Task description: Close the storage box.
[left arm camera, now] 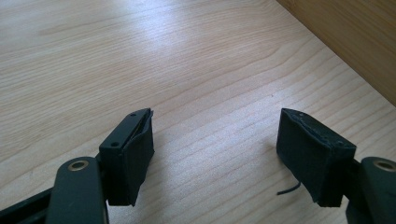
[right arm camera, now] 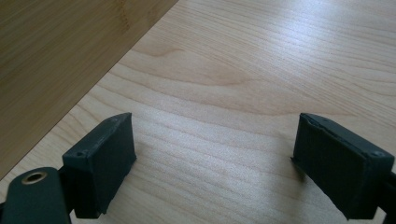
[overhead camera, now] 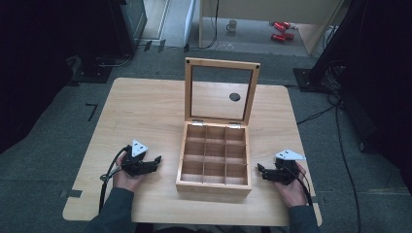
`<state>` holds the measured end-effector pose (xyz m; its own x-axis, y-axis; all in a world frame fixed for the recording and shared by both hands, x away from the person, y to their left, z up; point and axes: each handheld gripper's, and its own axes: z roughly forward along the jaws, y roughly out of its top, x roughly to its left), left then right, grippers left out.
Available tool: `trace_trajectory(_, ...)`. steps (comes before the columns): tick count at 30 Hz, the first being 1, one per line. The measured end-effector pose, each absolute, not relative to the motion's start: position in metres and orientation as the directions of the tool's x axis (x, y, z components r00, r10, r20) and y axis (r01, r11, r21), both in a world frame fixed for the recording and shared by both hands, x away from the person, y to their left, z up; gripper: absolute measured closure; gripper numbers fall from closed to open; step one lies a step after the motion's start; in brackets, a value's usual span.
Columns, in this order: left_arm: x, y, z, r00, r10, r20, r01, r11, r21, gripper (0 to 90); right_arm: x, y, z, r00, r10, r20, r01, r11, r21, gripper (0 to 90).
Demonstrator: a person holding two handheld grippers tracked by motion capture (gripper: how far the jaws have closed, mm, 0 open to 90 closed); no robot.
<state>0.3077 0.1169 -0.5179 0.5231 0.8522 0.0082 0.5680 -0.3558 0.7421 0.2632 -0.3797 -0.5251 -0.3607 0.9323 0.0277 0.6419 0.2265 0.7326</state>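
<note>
Item: wooden box (overhead camera: 214,160) with nine empty compartments, centre of the surface (overhead camera: 145,111), its glazed lid (overhead camera: 222,91) upright at 12 o'clock. Left claw (overhead camera: 156,160) at 9 o'clock and right claw (overhead camera: 260,169) at 3 o'clock of the box — both spread, pinching nothing, low over the wood. Risk, judged: a careless nudge against the raised lid could slam it shut or shift the box.

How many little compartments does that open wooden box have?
9, all empty: the wooden box has three rows of three, back, middle and front, none hidden.
</note>
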Motion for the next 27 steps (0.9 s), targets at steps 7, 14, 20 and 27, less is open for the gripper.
trace_trajectory(7, 0.307, 0.119, -0.515, 0.513, 0.858, 0.004, 0.598, -0.361, 0.716, 27.4, 0.263, -0.379, -0.524, -0.380, 0.924, 0.027, 0.646, 0.245, 0.723, 10.5)
trace_trajectory(14, 0.307, 0.122, -0.513, 0.498, 0.867, 0.005, 0.617, -0.358, 0.701, 25.8, 0.263, -0.379, -0.524, -0.382, 0.924, 0.027, 0.648, 0.247, 0.721, 10.4)
trace_trajectory(20, 0.308, 0.123, -0.510, 0.496, 0.868, 0.004, 0.633, -0.364, 0.683, 30.4, 0.263, -0.377, -0.521, -0.372, 0.928, 0.032, 0.661, 0.240, 0.711, 19.7)
trace_trajectory(27, 0.310, 0.122, -0.506, 0.520, 0.854, 0.012, 0.643, -0.400, 0.653, 28.1, 0.260, -0.377, -0.505, -0.375, 0.927, 0.010, 0.629, 0.246, 0.737, 29.2)
